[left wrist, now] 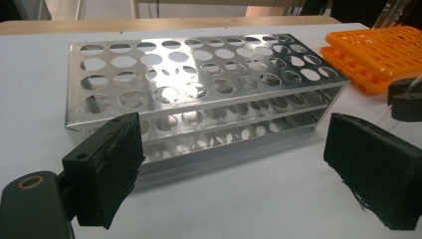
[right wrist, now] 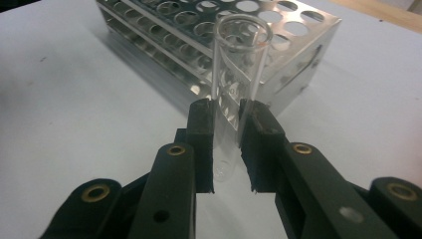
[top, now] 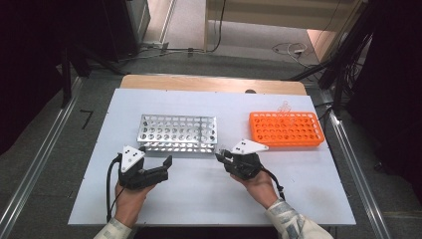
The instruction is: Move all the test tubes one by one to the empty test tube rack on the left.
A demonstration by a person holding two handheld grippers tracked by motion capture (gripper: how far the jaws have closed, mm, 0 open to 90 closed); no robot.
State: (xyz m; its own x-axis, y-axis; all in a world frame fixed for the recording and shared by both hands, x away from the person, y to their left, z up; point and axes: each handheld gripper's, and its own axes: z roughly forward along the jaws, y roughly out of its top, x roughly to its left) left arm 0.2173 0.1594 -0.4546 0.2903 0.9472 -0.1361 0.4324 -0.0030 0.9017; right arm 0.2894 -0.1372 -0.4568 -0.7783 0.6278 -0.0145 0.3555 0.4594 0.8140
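Item: clear glass test tube (right wrist: 234, 89), clamped between the pads of my right gripper (right wrist: 228, 144), open mouth pointing away from the gripper toward the near corner of the shiny perforated metal tube rack (top: 177, 133). The tube's long axis runs in line with the jaws. The rack lies just ahead and left of my right gripper (top: 228, 157). My left gripper (top: 155, 160) holds nothing, jaws spread wide, near the rack's near-left end. Orange plastic tube rack (top: 285, 129) sits well apart on the white bench (top: 199, 189). No readable writing or labels.
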